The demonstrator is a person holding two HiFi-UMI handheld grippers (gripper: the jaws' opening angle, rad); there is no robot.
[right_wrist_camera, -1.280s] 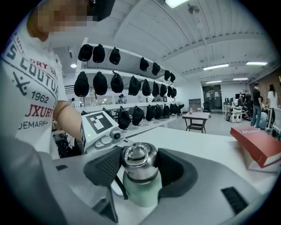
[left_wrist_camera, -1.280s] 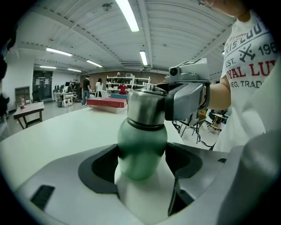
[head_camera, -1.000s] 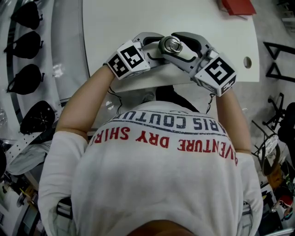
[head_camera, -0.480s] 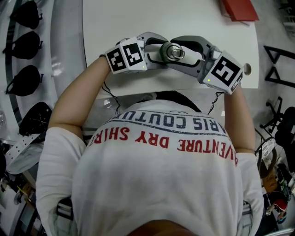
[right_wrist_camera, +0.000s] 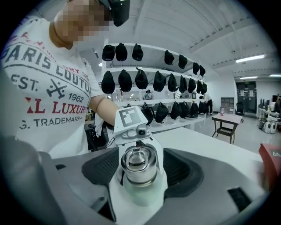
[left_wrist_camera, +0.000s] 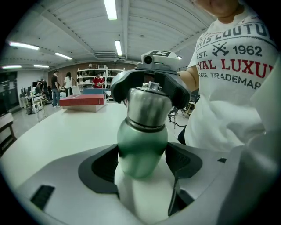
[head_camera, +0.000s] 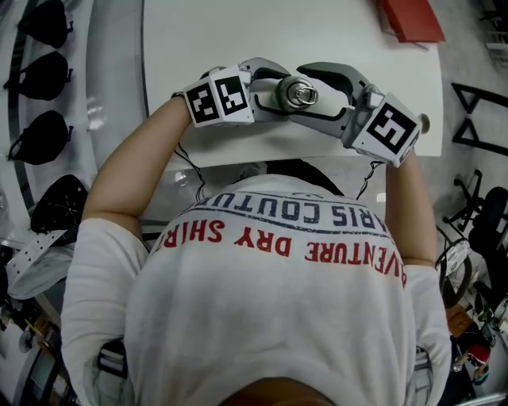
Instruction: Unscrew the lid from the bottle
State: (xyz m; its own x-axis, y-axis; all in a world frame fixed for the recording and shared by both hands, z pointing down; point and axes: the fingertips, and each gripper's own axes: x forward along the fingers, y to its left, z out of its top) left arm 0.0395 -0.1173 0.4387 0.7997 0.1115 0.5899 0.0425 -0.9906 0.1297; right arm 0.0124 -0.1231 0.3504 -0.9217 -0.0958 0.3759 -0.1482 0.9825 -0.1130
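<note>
A white table (head_camera: 333, 40) fills the top of the head view, with a red box (head_camera: 413, 17) at its upper right. At centre the left gripper (head_camera: 274, 87) and right gripper (head_camera: 319, 95) meet round a steel lid (head_camera: 298, 93). This looks like a regrip between turns. The right gripper should close squarely on the lid before twisting, while the left one holds the bottle (left_wrist_camera: 142, 140) fast.

In the left gripper view, the pads (left_wrist_camera: 101, 167) pinch the bottle's green body at lower centre, with the lid above them.

In the right gripper view, the lid stands at centre between spread jaws that have just been opening, and the pads are clear of it.
</note>
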